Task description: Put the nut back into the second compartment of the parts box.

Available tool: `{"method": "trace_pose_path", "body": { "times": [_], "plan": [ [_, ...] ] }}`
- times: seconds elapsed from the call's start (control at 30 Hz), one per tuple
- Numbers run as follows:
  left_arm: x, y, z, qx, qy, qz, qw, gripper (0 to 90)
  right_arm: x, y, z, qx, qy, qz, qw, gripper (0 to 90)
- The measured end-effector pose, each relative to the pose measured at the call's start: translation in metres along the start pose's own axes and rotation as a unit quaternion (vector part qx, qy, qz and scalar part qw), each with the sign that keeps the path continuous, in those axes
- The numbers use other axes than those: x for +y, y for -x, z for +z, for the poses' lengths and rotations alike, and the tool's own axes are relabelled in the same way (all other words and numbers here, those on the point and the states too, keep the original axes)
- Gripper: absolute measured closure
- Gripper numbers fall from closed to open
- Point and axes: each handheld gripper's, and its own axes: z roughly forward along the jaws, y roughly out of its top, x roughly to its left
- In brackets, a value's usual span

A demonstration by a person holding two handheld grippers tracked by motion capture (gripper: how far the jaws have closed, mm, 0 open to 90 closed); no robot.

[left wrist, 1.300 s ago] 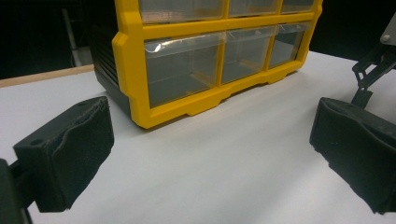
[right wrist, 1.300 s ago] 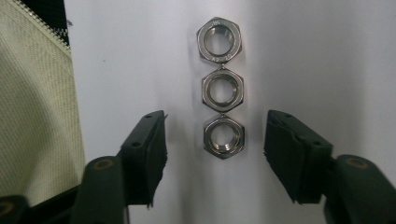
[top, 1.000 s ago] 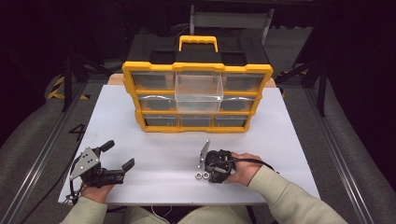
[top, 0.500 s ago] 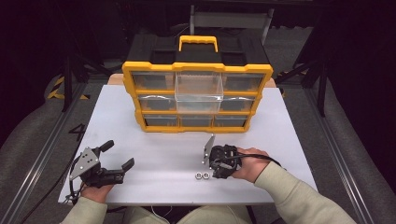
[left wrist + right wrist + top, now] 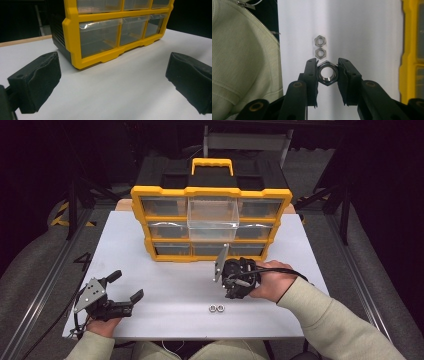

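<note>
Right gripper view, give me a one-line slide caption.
Right gripper clamps a steel hex nut above the white table, two more nuts lying below.

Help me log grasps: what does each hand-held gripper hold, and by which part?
Right hand-held gripper: a silver metal hex nut, pinched across opposite flat sides. Left hand-held gripper: nothing, jaws open.

One sign could be read: a dark figure "4" (image 5: 82, 260) stood on the grey floor (image 5: 47, 255) just off the left edge of the white table (image 5: 170, 290) in the high view. The yellow-framed plastic drawer cabinet (image 5: 165, 194) bore no legible label or brand on its frame or clear drawers, and nothing else carried readable writing.
</note>
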Motion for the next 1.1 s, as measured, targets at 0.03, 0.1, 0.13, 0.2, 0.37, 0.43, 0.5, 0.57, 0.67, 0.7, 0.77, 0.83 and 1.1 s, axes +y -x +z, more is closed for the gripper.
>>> {"method": "trace_pose_path", "body": {
  "times": [0.03,0.1,0.13,0.2,0.37,0.43,0.5,0.57,0.67,0.7,0.77,0.83,1.1],
  "plan": [
    [0.0,0.0,0.0,0.0,0.0,-0.001,1.0,0.7,0.002,0.0,-0.004,0.0,0.003,-0.002,1.0,70.3],
    [0.0,0.0,0.0,0.0,0.0,0.0,1.0,0.7,0.003,0.001,-0.009,-0.001,0.002,-0.004,1.0,70.3],
    [0.0,0.0,0.0,0.0,0.001,-0.001,1.0,0.7,0.004,0.001,-0.012,-0.002,0.001,-0.003,1.0,70.3],
    [0.0,0.0,0.0,0.0,0.001,-0.001,1.0,0.7,0.007,0.002,-0.022,-0.005,0.001,-0.003,1.0,70.3],
    [0.0,0.0,0.0,-0.001,0.001,-0.001,1.0,0.7,0.01,0.005,-0.041,-0.014,-0.001,-0.001,0.9999,70.3],
    [0.0,0.0,-0.001,0.0,0.001,-0.001,1.0,0.7,0.011,0.006,-0.049,-0.018,0.002,-0.004,0.9998,70.3],
    [0.0,0.0,-0.001,0.0,0.001,-0.001,1.0,0.7,0.011,0.007,-0.056,-0.022,0.003,-0.004,0.9998,70.3],
    [0.0,0.0,0.0,0.0,0.001,-0.001,1.0,0.7,0.012,0.009,-0.063,-0.025,0.007,-0.006,0.9996,70.3],
    [0.0,0.0,-0.001,0.0,0.0,-0.001,1.0,0.7,0.015,0.011,-0.074,-0.032,0.004,-0.005,0.9995,70.3],
    [0.0,0.0,-0.001,-0.001,0.0,-0.001,1.0,0.7,0.017,0.012,-0.079,-0.035,0.006,-0.005,0.9994,70.3],
    [0.0,0.0,-0.001,-0.001,0.001,0.0,1.0,0.7,0.019,0.014,-0.086,-0.04,0.006,-0.006,0.9992,70.3],
    [0.0,0.0,-0.001,-0.002,0.002,-0.001,1.0,0.7,0.021,0.015,-0.092,-0.04,0.011,-0.004,0.9991,70.3],
    [0.0,-0.001,0.0,-0.004,-0.001,-0.001,1.0,0.7,0.031,0.019,-0.114,-0.048,0.01,-0.009,0.9987,70.3]
  ]
}}
